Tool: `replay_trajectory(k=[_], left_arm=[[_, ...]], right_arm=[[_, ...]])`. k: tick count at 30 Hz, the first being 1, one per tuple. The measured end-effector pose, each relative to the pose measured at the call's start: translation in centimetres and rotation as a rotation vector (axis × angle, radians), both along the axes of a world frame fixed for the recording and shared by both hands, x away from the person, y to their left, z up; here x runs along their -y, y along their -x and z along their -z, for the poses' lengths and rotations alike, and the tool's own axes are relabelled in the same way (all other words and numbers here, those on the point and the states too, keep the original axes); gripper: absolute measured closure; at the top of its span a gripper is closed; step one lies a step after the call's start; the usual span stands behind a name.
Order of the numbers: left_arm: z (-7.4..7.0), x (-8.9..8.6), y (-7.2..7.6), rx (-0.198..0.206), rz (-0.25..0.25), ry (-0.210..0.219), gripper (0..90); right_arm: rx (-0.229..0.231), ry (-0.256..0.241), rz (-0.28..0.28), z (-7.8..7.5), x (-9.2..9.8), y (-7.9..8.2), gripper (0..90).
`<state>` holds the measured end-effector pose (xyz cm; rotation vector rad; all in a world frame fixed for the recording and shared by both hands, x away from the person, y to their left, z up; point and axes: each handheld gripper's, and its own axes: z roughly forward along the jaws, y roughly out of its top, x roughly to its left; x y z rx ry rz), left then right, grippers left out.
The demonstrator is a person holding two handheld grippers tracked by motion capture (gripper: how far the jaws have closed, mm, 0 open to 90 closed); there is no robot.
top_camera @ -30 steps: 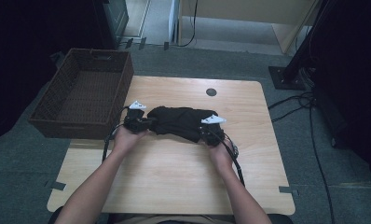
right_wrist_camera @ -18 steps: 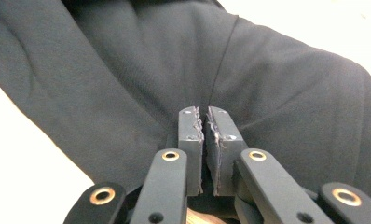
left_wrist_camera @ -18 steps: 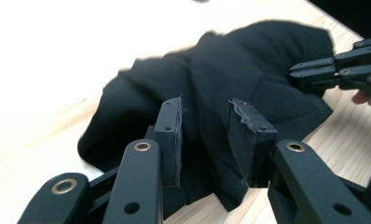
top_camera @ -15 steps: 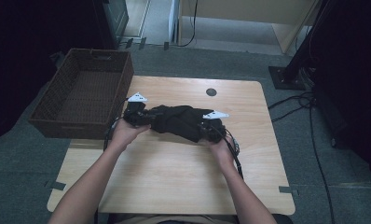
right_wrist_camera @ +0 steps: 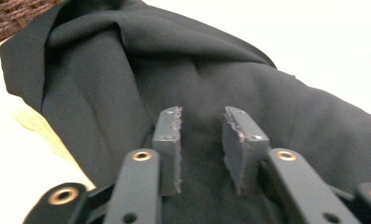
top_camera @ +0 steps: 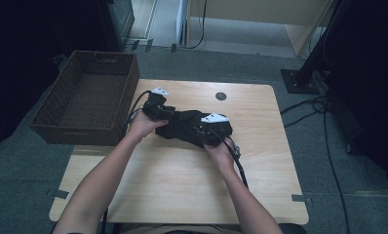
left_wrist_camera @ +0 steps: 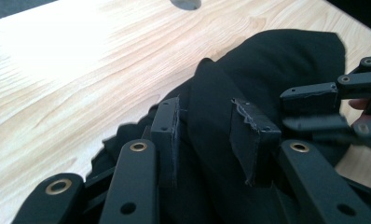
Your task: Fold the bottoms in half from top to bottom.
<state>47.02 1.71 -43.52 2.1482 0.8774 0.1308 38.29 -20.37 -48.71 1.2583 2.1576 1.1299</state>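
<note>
You work at a light wooden table (top_camera: 182, 185) with a round dark grommet (top_camera: 221, 96) near its far edge, standing on grey carpet (top_camera: 16, 185). A brown wicker basket (top_camera: 87, 92) sits at the table's left; black cables (top_camera: 323, 126) trail across the floor at right, beside a dark stand base (top_camera: 299, 80).

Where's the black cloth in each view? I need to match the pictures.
High view: black cloth mid-table, between the two grippers.
Left gripper view: centre and right, a fold between the jaws.
Right gripper view: across most of the picture.
Shared landmark: wooden table.
</note>
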Motion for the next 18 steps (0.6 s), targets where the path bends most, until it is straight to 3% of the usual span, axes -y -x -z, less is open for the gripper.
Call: replay_trajectory(k=[6, 14, 18], left_arm=[[-0.1, 1.7, -1.5, -0.029, 0.032, -0.022, 62.9], [0.2, 3.7, -0.8, -0.053, 0.073, -0.037, 61.1], [0.8, 4.4, -1.1, -0.061, 0.065, -0.067, 61.2]], right_arm=[[-0.021, 0.006, -0.017, 1.2, 0.0, -0.1, 66.6], [-0.036, 0.006, -0.029, 1.9, 0.1, 1.3, 69.2], [-0.028, 0.005, -0.034, 2.0, 0.2, 2.0, 69.1]])
